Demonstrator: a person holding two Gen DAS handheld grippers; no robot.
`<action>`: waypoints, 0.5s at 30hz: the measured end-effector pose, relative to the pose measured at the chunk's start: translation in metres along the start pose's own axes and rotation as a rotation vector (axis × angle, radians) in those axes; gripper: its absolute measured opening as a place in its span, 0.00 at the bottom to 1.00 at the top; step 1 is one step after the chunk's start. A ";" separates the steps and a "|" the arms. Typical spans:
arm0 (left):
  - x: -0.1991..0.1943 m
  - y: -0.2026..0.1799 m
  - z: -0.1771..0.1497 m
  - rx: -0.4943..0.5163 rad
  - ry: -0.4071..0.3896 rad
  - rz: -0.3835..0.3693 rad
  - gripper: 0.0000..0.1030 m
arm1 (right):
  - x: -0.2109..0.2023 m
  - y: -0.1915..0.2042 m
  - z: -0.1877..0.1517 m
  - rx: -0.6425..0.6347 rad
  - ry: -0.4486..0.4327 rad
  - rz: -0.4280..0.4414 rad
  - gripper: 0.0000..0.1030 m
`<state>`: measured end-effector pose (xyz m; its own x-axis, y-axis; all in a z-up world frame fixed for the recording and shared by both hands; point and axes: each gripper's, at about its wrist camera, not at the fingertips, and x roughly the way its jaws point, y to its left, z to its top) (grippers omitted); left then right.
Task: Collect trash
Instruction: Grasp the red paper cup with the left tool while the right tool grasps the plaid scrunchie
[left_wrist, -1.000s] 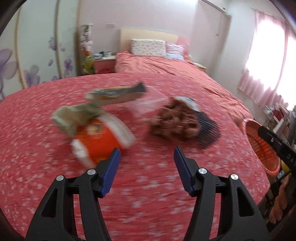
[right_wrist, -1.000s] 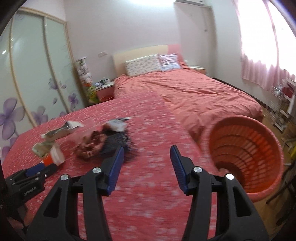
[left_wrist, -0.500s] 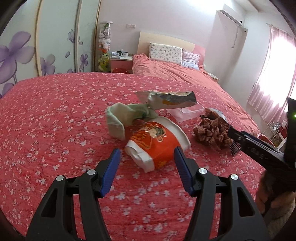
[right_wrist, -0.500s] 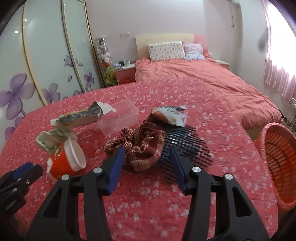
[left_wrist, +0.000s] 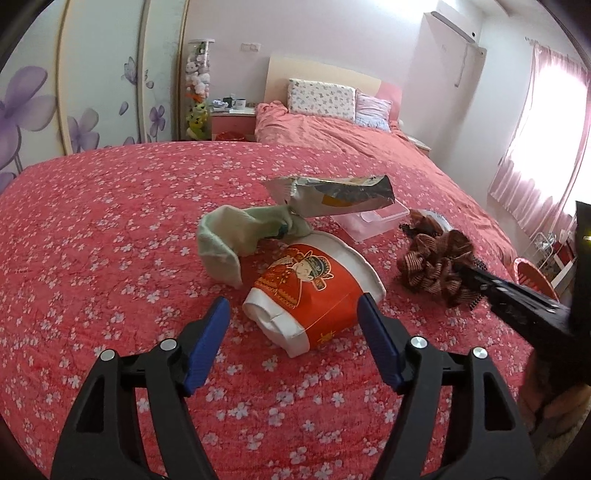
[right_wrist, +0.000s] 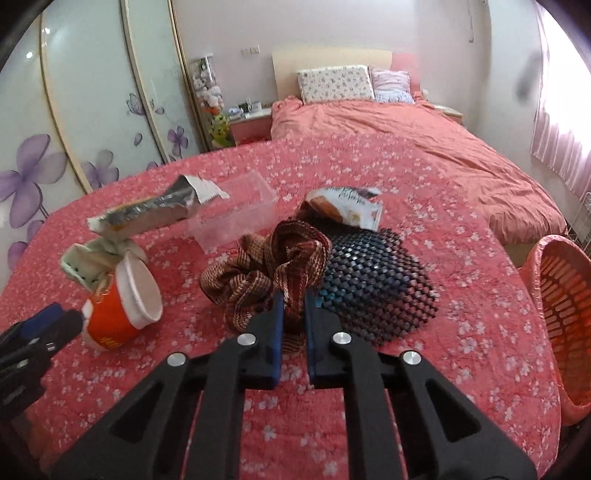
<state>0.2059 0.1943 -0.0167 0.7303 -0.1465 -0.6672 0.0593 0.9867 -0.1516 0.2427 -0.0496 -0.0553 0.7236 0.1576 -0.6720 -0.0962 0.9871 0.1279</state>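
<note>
A red paper cup (left_wrist: 310, 291) lies on its side on the bedspread, between the fingertips of my left gripper (left_wrist: 292, 300). Those jaws are opening and the pads do not press the cup. A pale green sock (left_wrist: 236, 236) and a silver snack wrapper (left_wrist: 332, 195) lie just behind the cup. My right gripper (right_wrist: 294, 297) is closing, its pads pinching a fold of the brown plaid cloth (right_wrist: 273, 258). That cloth rests against a black mesh mat (right_wrist: 376, 280). The cup (right_wrist: 122, 306) and the left gripper (right_wrist: 55, 317) also show at the left of the right wrist view.
A clear plastic box (right_wrist: 236, 218) and a torn snack packet (right_wrist: 347, 210) sit behind the cloth. An orange basket (right_wrist: 561, 317) stands off the bed's right edge. Pillows lie at the far headboard, and a flowered wardrobe lines the left wall.
Both grippers swung in toward the pile of litter. The right jaws went from wide apart to pinched on the plaid cloth. The left jaws spread wider around the cup.
</note>
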 end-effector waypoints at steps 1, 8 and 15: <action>0.003 -0.002 0.002 0.010 0.004 -0.002 0.70 | -0.004 -0.002 0.000 0.006 -0.009 0.003 0.10; 0.024 -0.013 0.008 0.052 0.055 0.001 0.78 | -0.034 -0.018 0.002 0.037 -0.059 0.017 0.10; 0.028 -0.024 0.005 0.055 0.094 -0.042 0.84 | -0.042 -0.030 0.000 0.056 -0.065 0.007 0.10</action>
<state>0.2283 0.1665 -0.0285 0.6595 -0.1913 -0.7269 0.1280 0.9815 -0.1422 0.2151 -0.0862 -0.0310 0.7663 0.1601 -0.6223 -0.0638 0.9826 0.1742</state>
